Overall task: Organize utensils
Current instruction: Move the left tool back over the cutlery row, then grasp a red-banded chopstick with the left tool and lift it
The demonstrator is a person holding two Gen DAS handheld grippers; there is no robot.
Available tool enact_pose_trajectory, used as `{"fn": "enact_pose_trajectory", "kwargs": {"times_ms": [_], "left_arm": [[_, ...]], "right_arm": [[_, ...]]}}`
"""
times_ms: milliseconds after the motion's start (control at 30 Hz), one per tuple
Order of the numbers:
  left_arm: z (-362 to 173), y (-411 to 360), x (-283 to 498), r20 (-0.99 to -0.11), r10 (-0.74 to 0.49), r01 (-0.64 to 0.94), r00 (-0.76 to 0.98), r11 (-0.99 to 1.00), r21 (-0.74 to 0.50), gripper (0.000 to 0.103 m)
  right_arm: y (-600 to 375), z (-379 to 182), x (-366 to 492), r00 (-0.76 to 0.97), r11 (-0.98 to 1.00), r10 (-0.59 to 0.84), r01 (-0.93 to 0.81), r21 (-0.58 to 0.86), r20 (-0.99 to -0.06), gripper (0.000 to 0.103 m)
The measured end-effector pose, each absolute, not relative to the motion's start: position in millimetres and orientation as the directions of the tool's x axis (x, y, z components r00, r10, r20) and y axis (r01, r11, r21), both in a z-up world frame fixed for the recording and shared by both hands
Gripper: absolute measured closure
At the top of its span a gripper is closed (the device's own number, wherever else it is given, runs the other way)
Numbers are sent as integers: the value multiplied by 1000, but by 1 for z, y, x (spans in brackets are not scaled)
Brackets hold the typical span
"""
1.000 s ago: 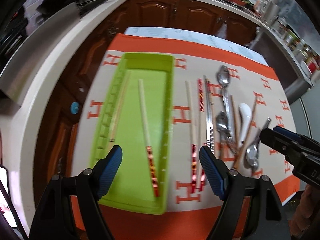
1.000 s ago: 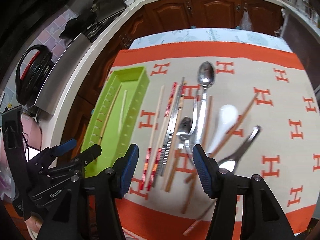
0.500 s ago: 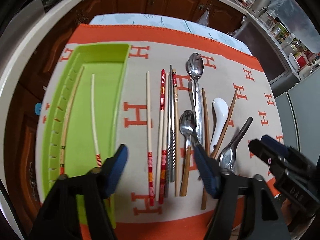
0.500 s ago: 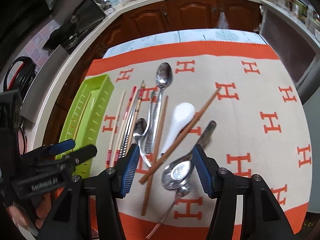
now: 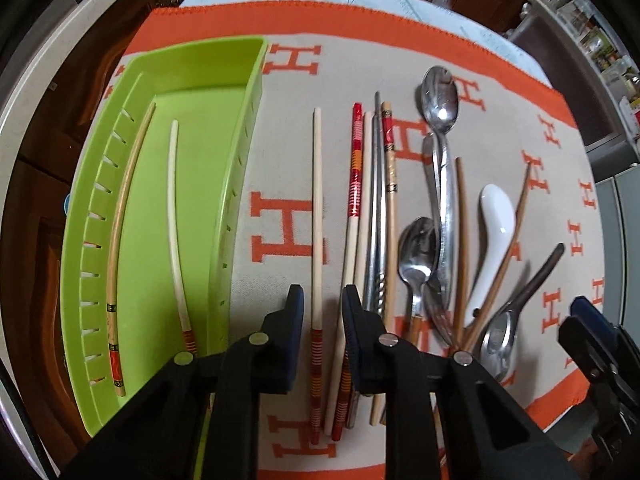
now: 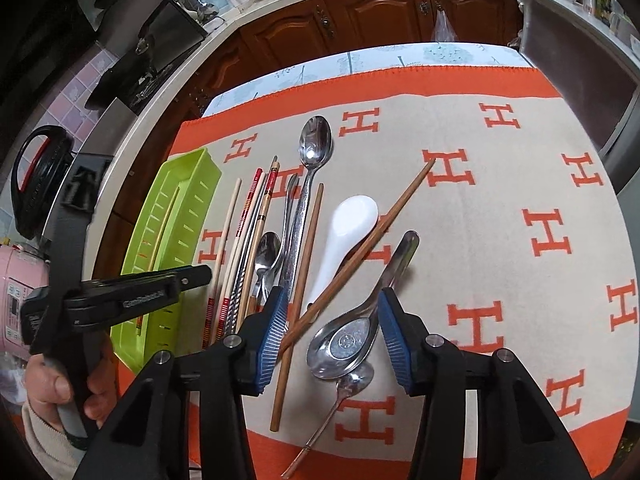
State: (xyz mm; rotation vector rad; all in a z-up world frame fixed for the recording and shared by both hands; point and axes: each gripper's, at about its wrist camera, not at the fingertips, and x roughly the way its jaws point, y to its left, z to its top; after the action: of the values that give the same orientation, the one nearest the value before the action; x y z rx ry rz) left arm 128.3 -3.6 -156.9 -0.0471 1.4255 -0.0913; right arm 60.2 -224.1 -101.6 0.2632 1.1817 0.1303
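Closing blue ribbed fingers (image 5: 296,312) straddle slim wooden chopstick (image 5: 317,208).

Orange letters "H" were repeated across the cream blanket (image 6: 500,200). Pale lettering was printed along the black body of the left gripper (image 6: 144,302), too blurred to be read.

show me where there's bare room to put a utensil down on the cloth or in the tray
Free: the cloth right of the slanted brown chopstick, and the green tray floor right of its two chopsticks. Crowded: the strip from the pale chopstick to the white spoon.
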Motion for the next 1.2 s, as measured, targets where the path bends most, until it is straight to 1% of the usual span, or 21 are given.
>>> {"fn": "enact_pose_trajectory", "kwargs": {"times_ms": [200,500,533,567,633,700,833,1033,1200], "left_arm": [[-176,-7,133,-993,-63,31,101,998,-60,87],[-178,-24,139,-993,-13,70,120,998,-4,87],[-178,-25,139,-993,-11,72,120,997,-2,89],[-177,-28,141,-993,-22,74,118,997,-14,94],[-176,-28,142,-992,-40,62,116,998,-33,99],[-176,-27,139,-992,-53,49,116,998,-48,100],[-173,-14,129,-987,-118,13,106,993,-117,100],[-136,2,107,-970,-167,16,179,986,-167,100],[-90,29,91,-945,-189,16,265,981,-191,100]], "right_arm": [[-225,-103,61,376,959,247,37,281,-893,55],[-223,-107,62,370,957,253,40,288,-894,55],[-223,-108,62,368,957,254,41,289,-894,55],[-223,-109,62,367,956,255,42,289,-895,55],[-223,-110,62,364,955,257,43,292,-895,55],[-224,-110,61,363,954,261,43,296,-894,55],[-224,-111,61,358,951,272,45,307,-893,55],[-216,-114,67,331,941,306,34,336,-892,57],[-193,-116,82,296,930,349,5,367,-889,58]]}}
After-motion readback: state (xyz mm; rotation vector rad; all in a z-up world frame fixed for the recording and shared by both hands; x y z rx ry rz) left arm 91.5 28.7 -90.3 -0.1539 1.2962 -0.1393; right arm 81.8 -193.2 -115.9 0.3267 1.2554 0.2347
